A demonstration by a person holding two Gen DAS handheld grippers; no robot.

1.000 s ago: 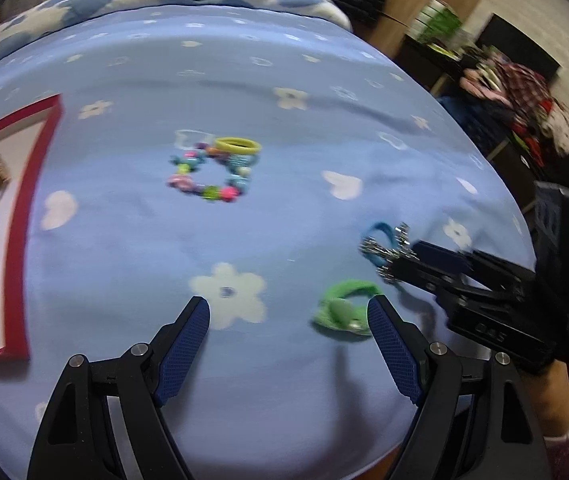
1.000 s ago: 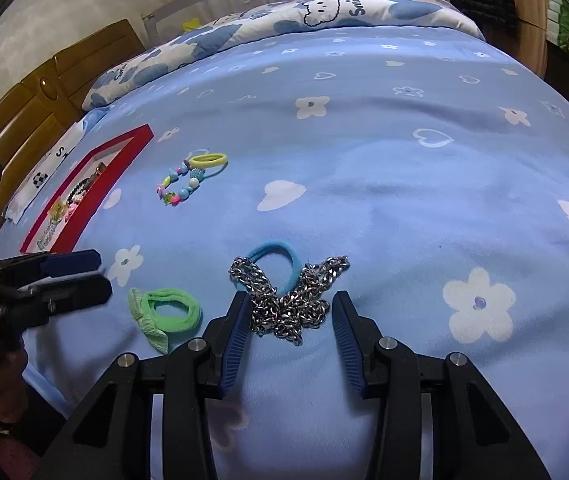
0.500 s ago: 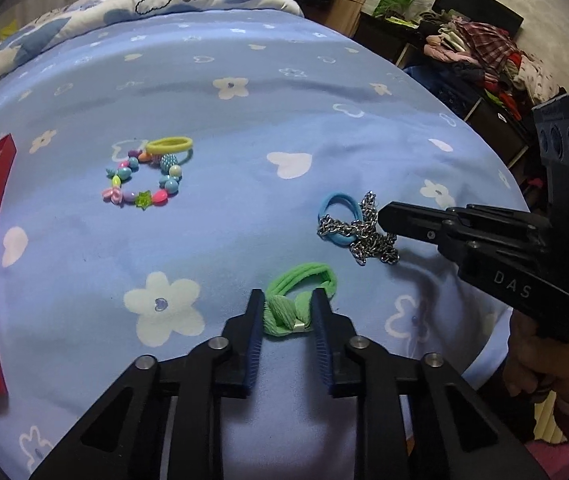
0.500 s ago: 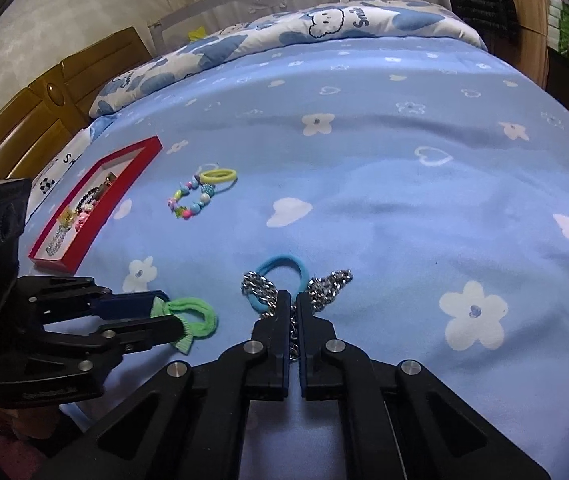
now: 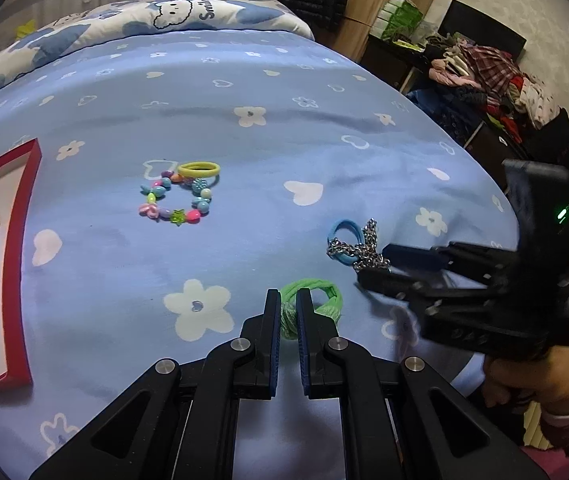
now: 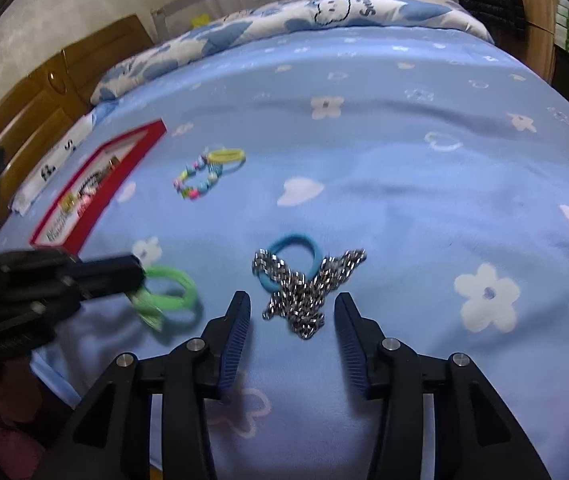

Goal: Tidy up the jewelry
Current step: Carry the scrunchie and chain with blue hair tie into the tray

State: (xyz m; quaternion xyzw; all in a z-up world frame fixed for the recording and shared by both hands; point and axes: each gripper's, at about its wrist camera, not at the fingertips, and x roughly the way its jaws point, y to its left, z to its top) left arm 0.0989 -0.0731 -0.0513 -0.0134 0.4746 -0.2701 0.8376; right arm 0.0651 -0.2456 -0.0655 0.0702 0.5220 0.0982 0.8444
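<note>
My left gripper (image 5: 288,312) is shut on the knot of a green hair tie (image 5: 324,296), which hangs slightly above the blue bedspread; in the right wrist view that gripper (image 6: 124,276) and the green hair tie (image 6: 172,284) look blurred. My right gripper (image 6: 292,316) has its jaws opening on either side of a silver chain (image 6: 304,292), and the pads do not touch it. The chain lies over a blue hair tie (image 6: 292,248). In the left wrist view the right gripper (image 5: 376,264) sits at the silver chain (image 5: 364,248).
A beaded bracelet (image 5: 176,200) and a yellow hair tie (image 5: 198,168) lie mid-bed. A red-rimmed tray (image 5: 24,240) with several pieces in it sits at the left. A pillow lies at the bed's far end. Furniture and piled clothes (image 5: 496,76) stand to the right.
The left gripper closed on the green hair tie and raised it a little. The right gripper shut at the chain, then opened again, and the chain stayed on the bed.
</note>
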